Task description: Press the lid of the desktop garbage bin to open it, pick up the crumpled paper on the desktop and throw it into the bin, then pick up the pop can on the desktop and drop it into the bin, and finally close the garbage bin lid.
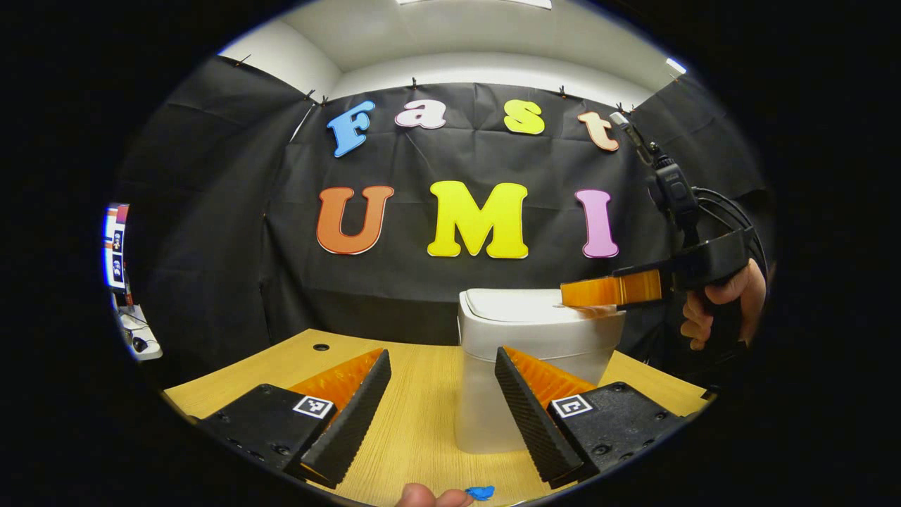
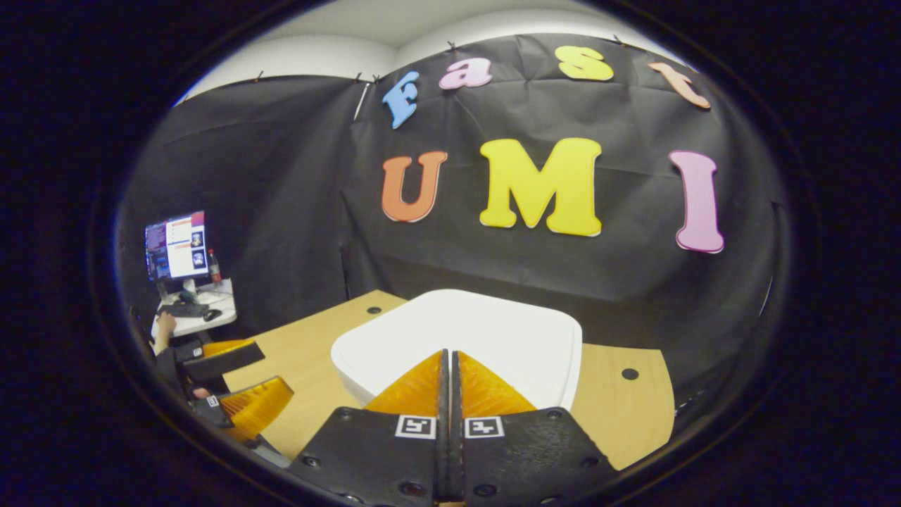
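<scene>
The bin (image 1: 535,366) stands at center on the tabletop (image 1: 422,422), lid (image 2: 464,338) down. The right tool (image 2: 448,359), fingers together, rests on the lid; the left tool (image 1: 440,384) is apart.

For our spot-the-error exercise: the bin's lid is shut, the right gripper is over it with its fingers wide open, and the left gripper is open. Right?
One slip: the right gripper is shut, as the right gripper view shows. It is over the shut lid of the bin; the left gripper is open.

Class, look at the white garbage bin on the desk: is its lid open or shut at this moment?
Shut. The lid lies flat on the bin, no gap at its rim, with the right gripper, fingers together, over it.
</scene>
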The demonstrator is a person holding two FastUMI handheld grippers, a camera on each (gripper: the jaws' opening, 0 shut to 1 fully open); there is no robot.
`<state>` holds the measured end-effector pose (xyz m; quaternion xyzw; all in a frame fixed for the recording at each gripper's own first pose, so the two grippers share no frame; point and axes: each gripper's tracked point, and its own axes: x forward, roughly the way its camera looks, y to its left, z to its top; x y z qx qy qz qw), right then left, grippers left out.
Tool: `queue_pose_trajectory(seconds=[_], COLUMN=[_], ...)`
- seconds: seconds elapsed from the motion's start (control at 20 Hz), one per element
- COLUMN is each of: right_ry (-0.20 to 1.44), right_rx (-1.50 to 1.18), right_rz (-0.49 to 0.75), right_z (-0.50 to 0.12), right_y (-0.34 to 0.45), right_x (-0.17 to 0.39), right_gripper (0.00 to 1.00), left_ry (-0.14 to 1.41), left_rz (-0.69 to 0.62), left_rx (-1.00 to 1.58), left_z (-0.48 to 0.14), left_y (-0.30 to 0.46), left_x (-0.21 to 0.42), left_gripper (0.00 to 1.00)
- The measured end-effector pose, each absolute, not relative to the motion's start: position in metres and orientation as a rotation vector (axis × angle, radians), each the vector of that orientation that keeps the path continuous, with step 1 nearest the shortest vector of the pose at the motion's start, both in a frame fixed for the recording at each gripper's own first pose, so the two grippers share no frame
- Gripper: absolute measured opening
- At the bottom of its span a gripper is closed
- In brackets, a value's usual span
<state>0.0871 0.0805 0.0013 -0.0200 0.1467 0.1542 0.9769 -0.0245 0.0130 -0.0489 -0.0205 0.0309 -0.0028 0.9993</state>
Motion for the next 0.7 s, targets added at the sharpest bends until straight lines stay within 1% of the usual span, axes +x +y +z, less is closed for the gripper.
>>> queue_pose_trajectory(seconds=[0.05, 0.1, 0.2, 0.25, 0.35, 0.7], right_ry=[0.252, 0.192, 0.085, 0.064, 0.045, 0.008], right_rx=[-0.023, -0.005, 0.032, 0.040, 0.059, 0.089], right_rz=[0.287, 0.267, 0.237, 0.232, 0.217, 0.180], right_z=[0.010, 0.022, 0.051, 0.058, 0.060, 0.056], right_y=[0.075, 0.072, 0.061, 0.058, 0.050, 0.027], right_x=[0.091, 0.088, 0.082, 0.079, 0.073, 0.052], right_gripper=[0.20, 0.31, 0.71, 0.88, 0.98, 0.98], left_ry=[0.065, 0.069, 0.078, 0.083, 0.089, 0.099], left_rz=[-0.007, -0.011, -0.019, -0.024, -0.036, -0.045], left_rx=[-0.035, -0.033, -0.040, -0.051, -0.075, -0.057], left_z=[-0.051, -0.053, -0.057, -0.059, -0.061, -0.065], left_y=[0.012, 0.010, 0.006, 0.003, -0.003, -0.012], left_x=[-0.025, -0.025, -0.024, -0.025, -0.024, -0.029], left_gripper=[0.96, 0.96, 0.96, 0.96, 0.96, 0.96])
